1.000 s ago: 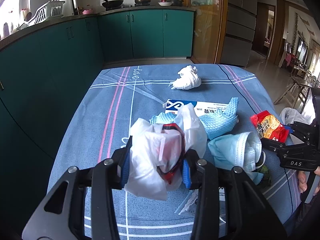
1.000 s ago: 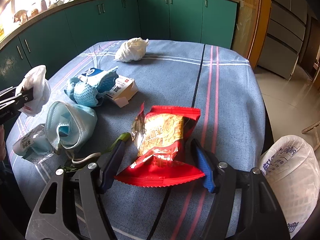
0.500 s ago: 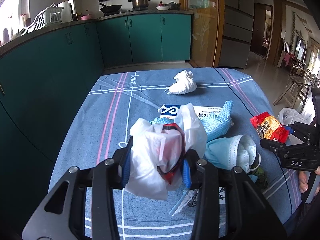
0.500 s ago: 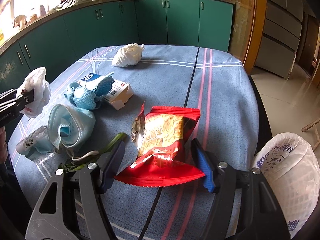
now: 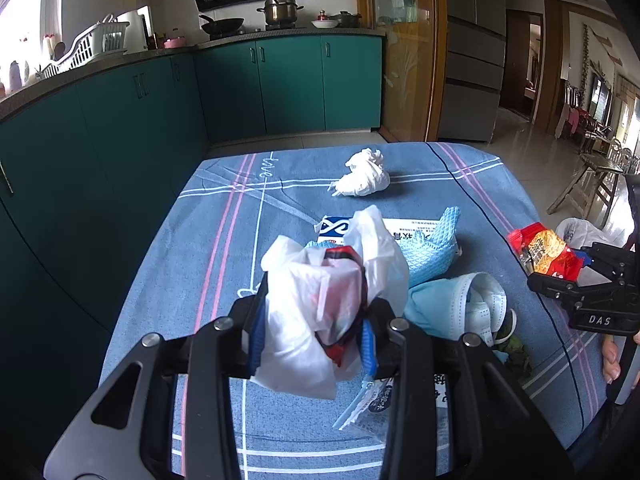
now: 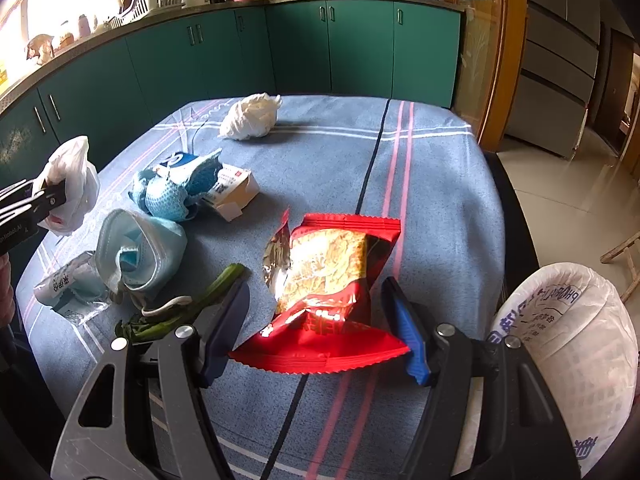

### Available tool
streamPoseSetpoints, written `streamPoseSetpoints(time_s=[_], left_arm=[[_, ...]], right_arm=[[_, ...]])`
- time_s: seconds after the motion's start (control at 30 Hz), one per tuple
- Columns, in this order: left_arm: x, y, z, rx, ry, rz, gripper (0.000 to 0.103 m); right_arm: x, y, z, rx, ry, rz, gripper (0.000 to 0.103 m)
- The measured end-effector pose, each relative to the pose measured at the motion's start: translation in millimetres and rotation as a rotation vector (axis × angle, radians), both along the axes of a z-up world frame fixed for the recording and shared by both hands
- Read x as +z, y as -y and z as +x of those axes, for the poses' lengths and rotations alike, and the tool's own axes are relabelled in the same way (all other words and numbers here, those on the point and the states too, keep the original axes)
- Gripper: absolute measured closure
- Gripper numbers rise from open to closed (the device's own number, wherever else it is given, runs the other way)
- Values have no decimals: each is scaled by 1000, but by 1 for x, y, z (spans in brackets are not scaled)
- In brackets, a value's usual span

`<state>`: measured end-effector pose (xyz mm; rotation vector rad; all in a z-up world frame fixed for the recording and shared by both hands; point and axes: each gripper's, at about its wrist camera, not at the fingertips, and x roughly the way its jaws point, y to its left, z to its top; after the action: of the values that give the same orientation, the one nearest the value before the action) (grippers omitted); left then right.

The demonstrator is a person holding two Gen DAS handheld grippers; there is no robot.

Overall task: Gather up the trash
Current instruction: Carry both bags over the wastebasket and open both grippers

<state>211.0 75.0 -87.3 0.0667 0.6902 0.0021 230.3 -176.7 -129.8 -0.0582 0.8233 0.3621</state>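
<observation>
The white plastic bag (image 5: 320, 312), crumpled with something red inside, is pinched between the blue pads of the left tool (image 5: 312, 340), whose jaws have just been closing a little further on it; it hangs above the near left part of the bench (image 5: 208, 264), which is covered with a blue striped cloth. The red snack wrapper (image 6: 328, 280) is clamped across its near sealed edge by the right tool (image 6: 316, 332), its jaws set wide against the wrapper's two sides, and it is raised over the bench's right half.

Under and beyond the bag lie a clear printed wrapper (image 5: 372, 400), a bundle of blue face masks (image 6: 140, 252) with a green vegetable stalk (image 6: 188, 304) just beside it, a blue mesh cloth (image 6: 172, 196) draped on a small carton (image 6: 232, 192), and, farther off, a wad of white tissue (image 6: 252, 118).

Off the bench's right edge stands a white trash bag (image 6: 568, 356) with blue print. Green cabinets (image 6: 300, 48) line the walls behind.
</observation>
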Motion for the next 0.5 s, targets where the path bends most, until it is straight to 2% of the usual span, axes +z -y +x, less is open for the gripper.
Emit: streamPoseSetpoints(time_s=[0.17, 0.3, 0.37, 0.5], left_arm=[[16, 3, -16, 32, 68, 8, 65], [31, 15, -24, 21, 76, -65, 65], [36, 30, -25, -33, 69, -91, 65], [46, 93, -25, -214, 69, -118, 65]], right_arm=[[19, 25, -10, -44, 46, 35, 35], [32, 57, -18, -104, 84, 61, 35], [37, 82, -24, -156, 101, 77, 35], [40, 138, -37, -310, 128, 92, 35]])
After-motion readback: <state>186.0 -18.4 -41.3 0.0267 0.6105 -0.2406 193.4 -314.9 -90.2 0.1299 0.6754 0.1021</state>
